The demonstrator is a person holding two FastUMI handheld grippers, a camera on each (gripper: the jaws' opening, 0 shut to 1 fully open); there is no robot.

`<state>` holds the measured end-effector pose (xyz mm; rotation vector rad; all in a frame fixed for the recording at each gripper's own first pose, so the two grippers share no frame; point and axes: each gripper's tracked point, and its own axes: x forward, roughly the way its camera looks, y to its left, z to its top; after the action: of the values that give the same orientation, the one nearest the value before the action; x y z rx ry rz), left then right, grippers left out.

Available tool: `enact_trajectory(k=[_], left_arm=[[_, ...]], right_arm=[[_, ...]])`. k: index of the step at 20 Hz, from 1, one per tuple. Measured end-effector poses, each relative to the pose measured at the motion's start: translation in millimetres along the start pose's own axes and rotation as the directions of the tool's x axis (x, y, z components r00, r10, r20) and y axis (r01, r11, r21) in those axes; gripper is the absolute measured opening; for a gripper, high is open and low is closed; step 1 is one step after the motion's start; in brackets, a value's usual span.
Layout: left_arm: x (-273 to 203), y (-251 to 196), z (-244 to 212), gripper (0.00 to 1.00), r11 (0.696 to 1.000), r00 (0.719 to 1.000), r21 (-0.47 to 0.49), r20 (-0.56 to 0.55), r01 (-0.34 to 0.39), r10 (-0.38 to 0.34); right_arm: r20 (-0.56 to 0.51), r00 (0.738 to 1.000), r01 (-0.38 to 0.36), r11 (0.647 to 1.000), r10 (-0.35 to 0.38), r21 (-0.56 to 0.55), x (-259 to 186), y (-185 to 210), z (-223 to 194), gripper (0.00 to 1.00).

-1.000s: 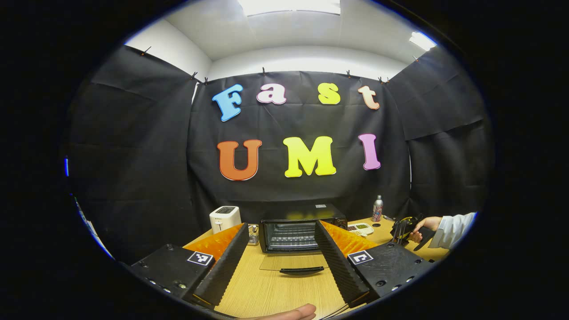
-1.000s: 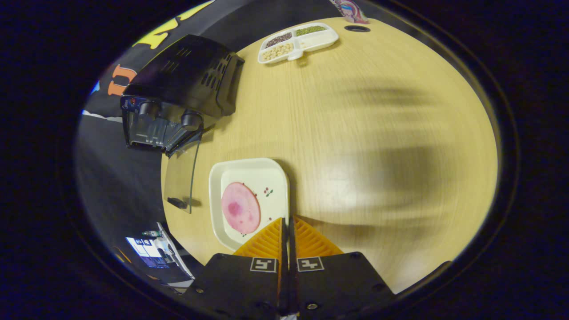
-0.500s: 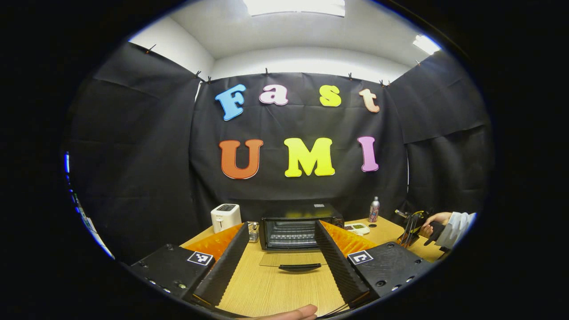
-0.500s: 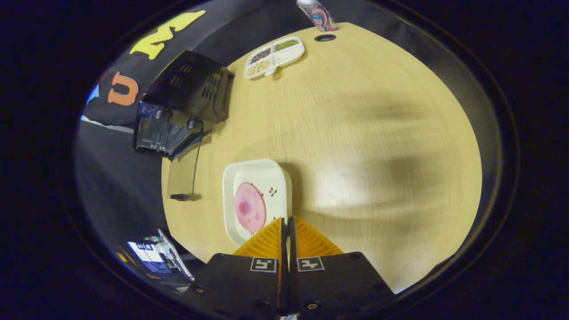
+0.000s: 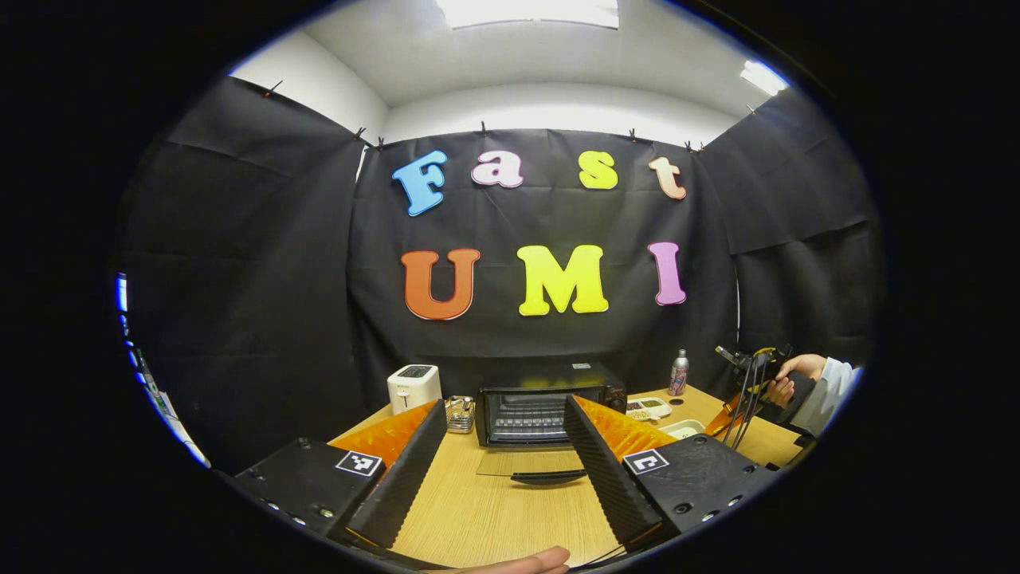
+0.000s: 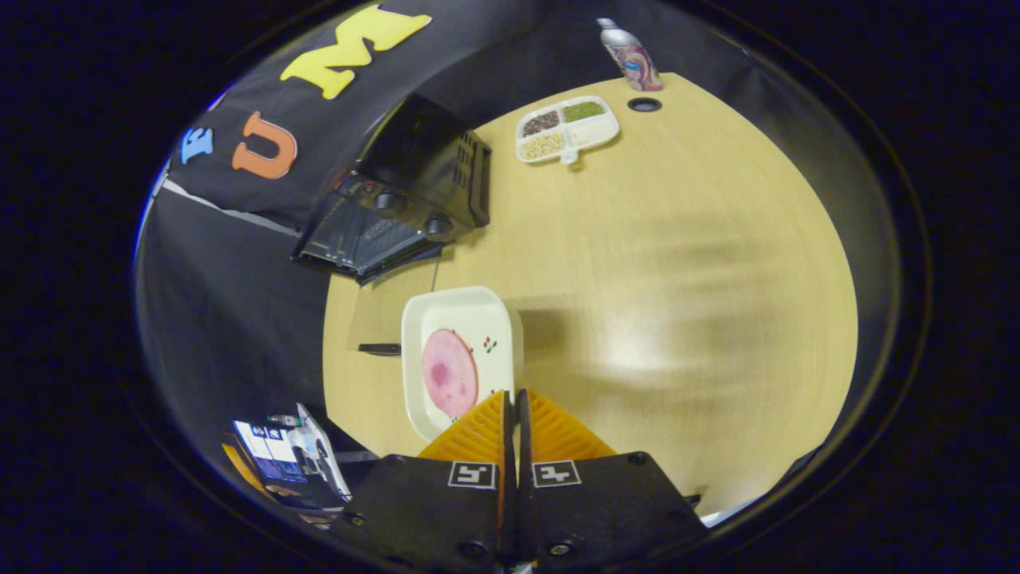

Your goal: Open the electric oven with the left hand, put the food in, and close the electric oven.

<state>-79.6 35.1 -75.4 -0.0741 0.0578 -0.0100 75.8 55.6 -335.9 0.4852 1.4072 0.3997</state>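
The pale wooden surface (image 6: 677,263) has a rounded edge; to the right of the plate a broad stretch of it lies bare, running back to the divided tray. In the left gripper view bare wood (image 5: 494,510) also lies between the viewer and the oven door.

The black electric oven (image 5: 550,402) stands at the back of the surface against the dark cloth wall, its glass door (image 5: 530,464) dropped flat onto the wood with the dark handle (image 5: 548,477) toward the front; the wire rack shows inside. In the right gripper view the oven (image 6: 414,199) sits to the upper left, near the surface's left edge.

A white toaster (image 5: 413,387) stands left of the oven, with a small wire holder (image 5: 460,414) between them. To the oven's right is a white divided tray (image 6: 567,130) holding dark, green and pale beans in separate compartments, and beyond it an upright bottle with a patterned label (image 6: 631,57).

The white square plate (image 6: 462,359) carries a round pink slice of ham (image 6: 450,373) and lies near the front left of the surface, just beside the oven door's handle.

The left tongs (image 5: 498,450) are spread wide and hold nothing, framing the oven. The right tongs (image 6: 514,410) are pressed together with the near rim of the plate pinched between them. In the left gripper view a hand (image 5: 789,381) with a pale sleeve holds the right tongs at the far right.
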Motion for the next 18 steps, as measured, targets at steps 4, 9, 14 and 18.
enact_trajectory(k=[4, 9, 14, 18], left_arm=[[1, 10, -9, 0.94, 1.0, 1.0, -0.001, -0.014, -0.015, 0.015], [-2, 29, -8, 0.94, 0.999, 0.999, 0.005, 0.004, -0.036, 0.036], [-6, 41, -8, 0.94, 0.999, 0.999, 0.01, 0.016, -0.048, 0.048], [-4, 51, -17, 0.94, 0.998, 0.999, 0.037, 0.008, -0.047, 0.047]], right_arm=[[0.01, 0.998, -0.068, 0.998, 0.068, -0.001, 5, 46, -1, 0.01], [0.012, 0.99, -0.139, 0.989, 0.139, 0.039, 20, 97, -4, 0.01], [0.031, 0.988, -0.153, 0.986, 0.152, 0.058, 44, 137, 0, 0.04], [0.073, 0.989, -0.132, 0.987, 0.126, 0.089, 75, 156, 11, 0.0]])
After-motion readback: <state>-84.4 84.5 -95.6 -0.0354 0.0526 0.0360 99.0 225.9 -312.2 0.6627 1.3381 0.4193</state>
